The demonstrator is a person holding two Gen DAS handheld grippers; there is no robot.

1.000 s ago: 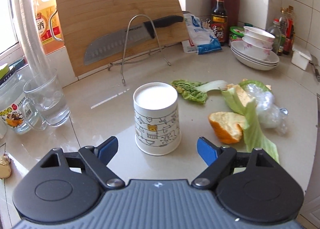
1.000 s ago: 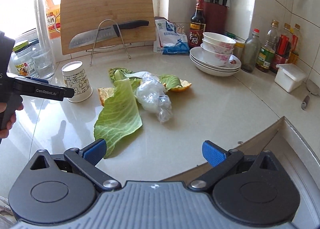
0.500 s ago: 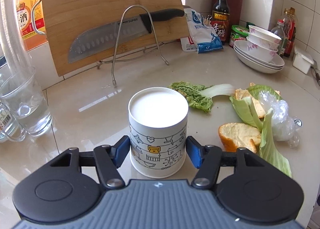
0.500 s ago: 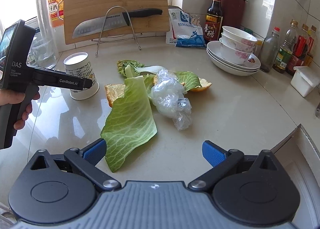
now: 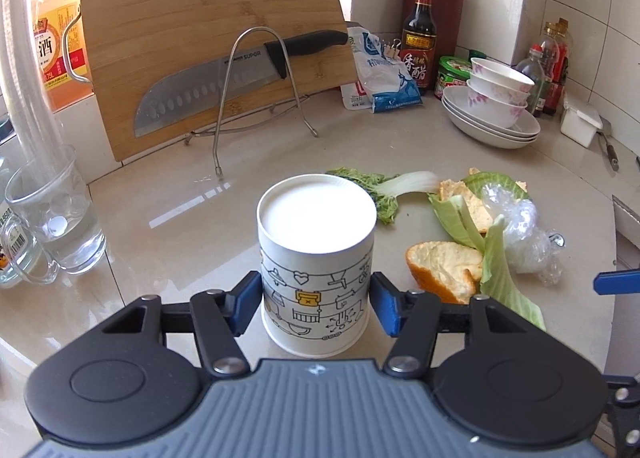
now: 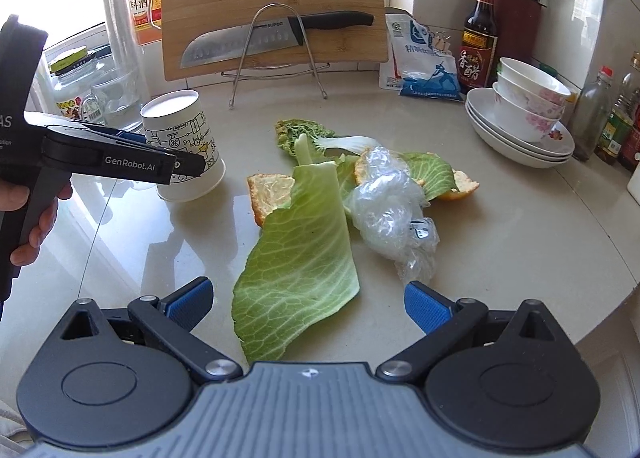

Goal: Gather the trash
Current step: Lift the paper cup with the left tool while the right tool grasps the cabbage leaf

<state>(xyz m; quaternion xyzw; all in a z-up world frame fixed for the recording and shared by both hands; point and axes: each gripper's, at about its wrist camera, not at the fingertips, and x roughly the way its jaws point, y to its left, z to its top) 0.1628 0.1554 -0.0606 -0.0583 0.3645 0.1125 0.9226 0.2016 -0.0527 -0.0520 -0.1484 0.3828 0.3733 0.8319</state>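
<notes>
The left gripper (image 5: 316, 300) had its blue pads pressed to both sides of the upside-down paper cup (image 5: 316, 262), gripping it. The cup stood tilted on the counter (image 6: 500, 218), just left of the cabbage leaf (image 6: 300, 258). The right gripper (image 6: 308, 304) hung wide and unloaded over that leaf's near end

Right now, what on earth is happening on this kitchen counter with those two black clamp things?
A person is clearing rubbish with a hand-held gripper in each hand. The left gripper has its blue pads on either side of an upside-down paper cup that stands on the counter; contact looks close, but I cannot confirm a firm grip. The right gripper hangs open over a cabbage leaf, beside crumpled plastic wrap and orange peel.
</notes>
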